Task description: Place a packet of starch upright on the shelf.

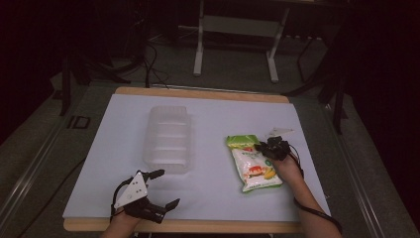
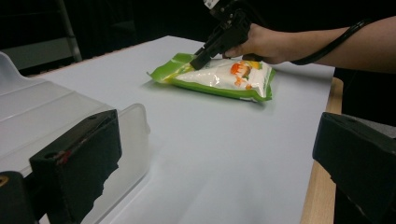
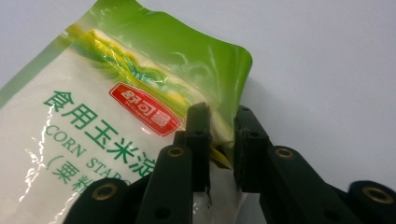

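One glossy, crinkled green-and-white pouch (image 3: pixel 140 116) pinched edgewise in the right claw (image 3: pixel 219 140).

Surface (image 1: pixel 213 198): open white sheet between the clear plastic container (image 1: pixel 168 140) and the corn starch bag (image 1: pixel 252 163), wide enough for passage. Near strip between the left gripper (image 1: pixel 161 188) and the bag lay free. Far strip behind the container and the bag was bare. Obstacles: the container left of centre; the bag at right, with the right gripper (image 1: pixel 261 148) on its far edge.

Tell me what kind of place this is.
Probably a lab or recording studio, not a kitchen: a white-topped table with a wooden edge, dark surroundings, cables on a grey floor, and a metal equipment stand behind.
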Tool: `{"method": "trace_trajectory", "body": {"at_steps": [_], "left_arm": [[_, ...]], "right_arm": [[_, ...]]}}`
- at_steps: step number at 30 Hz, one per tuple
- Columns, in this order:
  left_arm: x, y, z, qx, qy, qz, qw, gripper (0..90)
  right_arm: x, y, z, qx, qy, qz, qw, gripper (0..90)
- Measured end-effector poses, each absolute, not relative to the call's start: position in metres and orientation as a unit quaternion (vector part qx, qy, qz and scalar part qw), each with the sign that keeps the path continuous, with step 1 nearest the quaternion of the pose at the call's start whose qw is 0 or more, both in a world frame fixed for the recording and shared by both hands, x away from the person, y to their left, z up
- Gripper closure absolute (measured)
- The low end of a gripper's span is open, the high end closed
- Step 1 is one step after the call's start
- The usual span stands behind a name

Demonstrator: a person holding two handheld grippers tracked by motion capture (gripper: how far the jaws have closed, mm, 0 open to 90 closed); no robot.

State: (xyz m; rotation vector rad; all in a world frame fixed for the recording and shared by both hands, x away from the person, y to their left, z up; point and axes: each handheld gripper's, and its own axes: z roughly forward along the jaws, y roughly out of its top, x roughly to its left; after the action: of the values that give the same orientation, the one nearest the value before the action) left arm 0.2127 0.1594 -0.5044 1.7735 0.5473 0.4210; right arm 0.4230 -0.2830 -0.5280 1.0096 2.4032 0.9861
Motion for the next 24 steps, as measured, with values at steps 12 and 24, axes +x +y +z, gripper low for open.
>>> {"method": "trace_trajectory", "body": {"at_steps": [12,24], "left_arm": [[0.213,0.160,-0.505,0.758,0.237,0.182,0.580,1.5],[0.213,0.158,-0.505,0.761,0.230,0.193,0.575,1.5]], "right_arm": [[0.409,-0.286,-0.500,0.345,0.831,0.396,0.181,80.9],[0.375,-0.297,-0.458,0.309,0.816,0.447,0.197,81.6]]}}
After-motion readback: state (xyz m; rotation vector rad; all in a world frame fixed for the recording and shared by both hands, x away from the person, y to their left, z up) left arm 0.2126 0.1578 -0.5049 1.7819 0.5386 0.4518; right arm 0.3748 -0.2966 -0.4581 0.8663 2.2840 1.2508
